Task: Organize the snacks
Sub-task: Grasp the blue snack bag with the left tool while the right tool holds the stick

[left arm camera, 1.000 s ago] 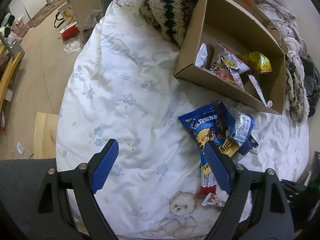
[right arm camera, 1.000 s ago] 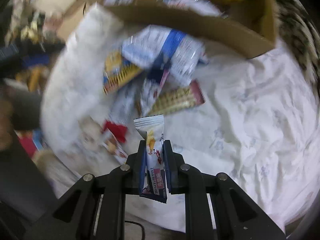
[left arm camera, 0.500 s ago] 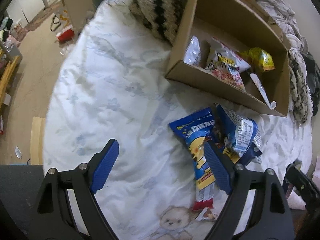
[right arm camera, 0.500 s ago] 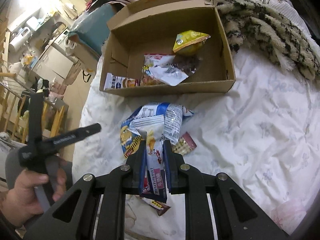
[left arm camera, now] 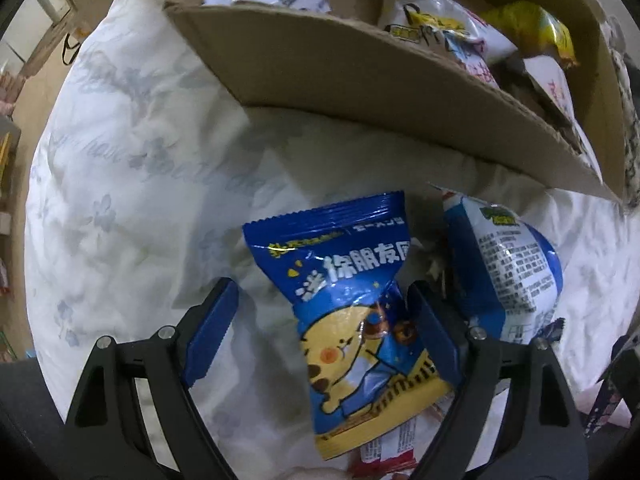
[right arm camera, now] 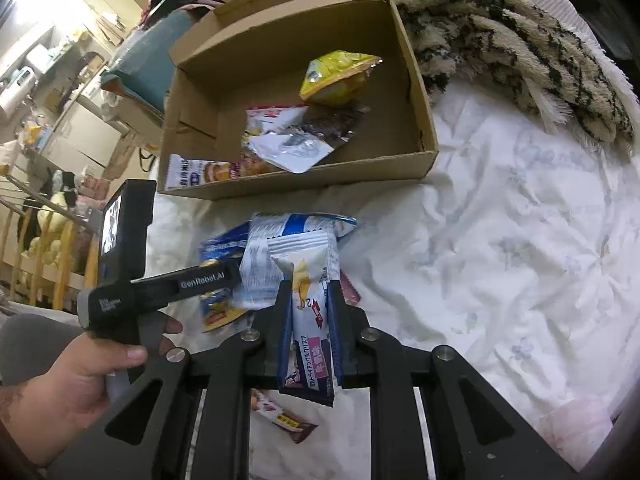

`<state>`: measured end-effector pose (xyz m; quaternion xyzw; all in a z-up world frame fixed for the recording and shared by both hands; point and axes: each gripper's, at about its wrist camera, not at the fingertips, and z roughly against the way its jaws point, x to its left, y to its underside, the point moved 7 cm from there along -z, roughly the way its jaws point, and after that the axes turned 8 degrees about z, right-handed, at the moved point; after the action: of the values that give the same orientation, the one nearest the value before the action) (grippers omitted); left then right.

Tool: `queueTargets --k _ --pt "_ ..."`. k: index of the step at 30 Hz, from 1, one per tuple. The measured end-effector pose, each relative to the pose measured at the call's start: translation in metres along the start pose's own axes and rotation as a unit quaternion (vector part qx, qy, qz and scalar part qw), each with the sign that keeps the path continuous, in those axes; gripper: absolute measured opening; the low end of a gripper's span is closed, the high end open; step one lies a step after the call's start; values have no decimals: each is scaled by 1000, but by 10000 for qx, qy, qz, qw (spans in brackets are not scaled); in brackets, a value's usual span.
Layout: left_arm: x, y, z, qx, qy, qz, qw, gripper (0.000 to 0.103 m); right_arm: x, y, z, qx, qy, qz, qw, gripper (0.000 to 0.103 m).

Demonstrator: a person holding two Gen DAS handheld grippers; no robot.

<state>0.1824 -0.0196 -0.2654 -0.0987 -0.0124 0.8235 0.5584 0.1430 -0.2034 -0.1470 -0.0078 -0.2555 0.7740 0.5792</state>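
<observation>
A blue snack bag with a yellow cat (left arm camera: 360, 320) lies on the white duvet, between the jaws of my left gripper (left arm camera: 322, 286). That gripper is open: its left pad stands clear and its right pad sits at the bag's edge. Beside it lies a white-and-blue bag (left arm camera: 516, 264). My right gripper (right arm camera: 309, 286) is shut on a white snack bar packet (right arm camera: 308, 320), held upright above the snack pile. The cardboard box (right arm camera: 296, 184) beyond holds a yellow bag (right arm camera: 336, 76) and several other packets. In the right wrist view a hand (right arm camera: 80, 368) holds the left gripper's handle (right arm camera: 160, 284).
A small brown bar (right arm camera: 288, 424) and a red wrapper (left arm camera: 384, 456) lie near the bed's front edge. A striped fluffy blanket (right arm camera: 520, 48) lies right of the box. The duvet (right arm camera: 500, 260) spreads out to the right. The floor and furniture are off the bed's left side.
My left gripper has come down and forward onto the blue cat bag, which now sits between its open jaws. My right gripper, still holding the bar, has risen slightly and rolled.
</observation>
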Motion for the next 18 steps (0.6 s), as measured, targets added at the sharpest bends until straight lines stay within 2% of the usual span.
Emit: queueTargets --k 1,3,6,10,14,18 --pt "-1 0 1 -12 20 -19 10000 84 -1 0 -2 29 39 10 10000 17" --pt "-2 2 2 -56 -19 -67 10000 72 -2 0 -4 65 48 11 10000 17" --pt "3 3 4 -91 -165 -145 9997 43 0 0 -6 104 55 53 9999 17" --pt "12 2 12 -104 -141 -108 9998 26 4 0 -6 121 31 109 9999 17" --pt "25 1 31 -297 -311 -62 9991 24 5 -1 -3 73 -67 66 9999 17" --pt "33 -1 59 -482 -264 52 9985 24 3 -3 4 -38 -172 -44 9998 17"
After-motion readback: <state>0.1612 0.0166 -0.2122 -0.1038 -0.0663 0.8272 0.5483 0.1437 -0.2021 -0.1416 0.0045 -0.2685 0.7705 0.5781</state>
